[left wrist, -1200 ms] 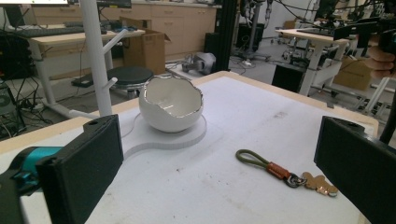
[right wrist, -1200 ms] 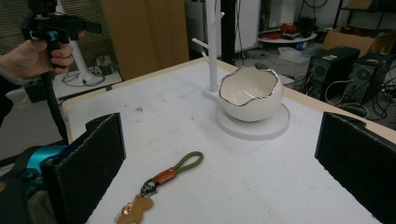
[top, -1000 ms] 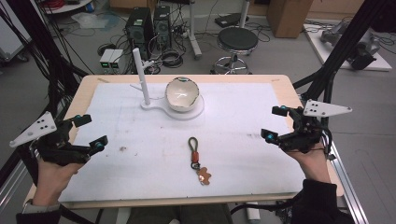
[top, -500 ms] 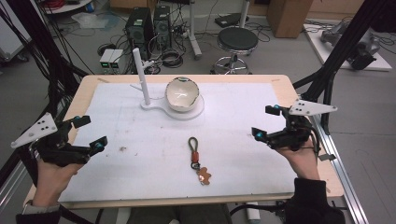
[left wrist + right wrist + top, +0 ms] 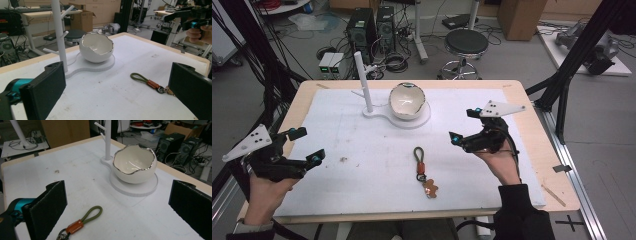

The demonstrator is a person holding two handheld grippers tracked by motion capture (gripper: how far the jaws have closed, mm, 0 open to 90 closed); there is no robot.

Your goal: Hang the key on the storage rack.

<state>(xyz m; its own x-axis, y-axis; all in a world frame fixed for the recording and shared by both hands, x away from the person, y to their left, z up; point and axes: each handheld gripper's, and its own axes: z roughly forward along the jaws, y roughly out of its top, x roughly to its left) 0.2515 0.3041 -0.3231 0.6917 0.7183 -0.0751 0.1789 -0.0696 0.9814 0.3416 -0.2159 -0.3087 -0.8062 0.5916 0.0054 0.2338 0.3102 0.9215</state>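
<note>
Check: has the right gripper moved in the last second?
Yes. The right gripper has slid inward from the table's right edge toward the keychain; jaws open.

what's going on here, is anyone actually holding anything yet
Not yet. A person holds a two-jaw gripper in each hand over a white table. The left gripper and right gripper are both open and hold nothing. A keychain with an olive loop lies flat on the table between them. Behind it an eggshell-shaped bowl sits on a white stand with a pegged post.
</note>
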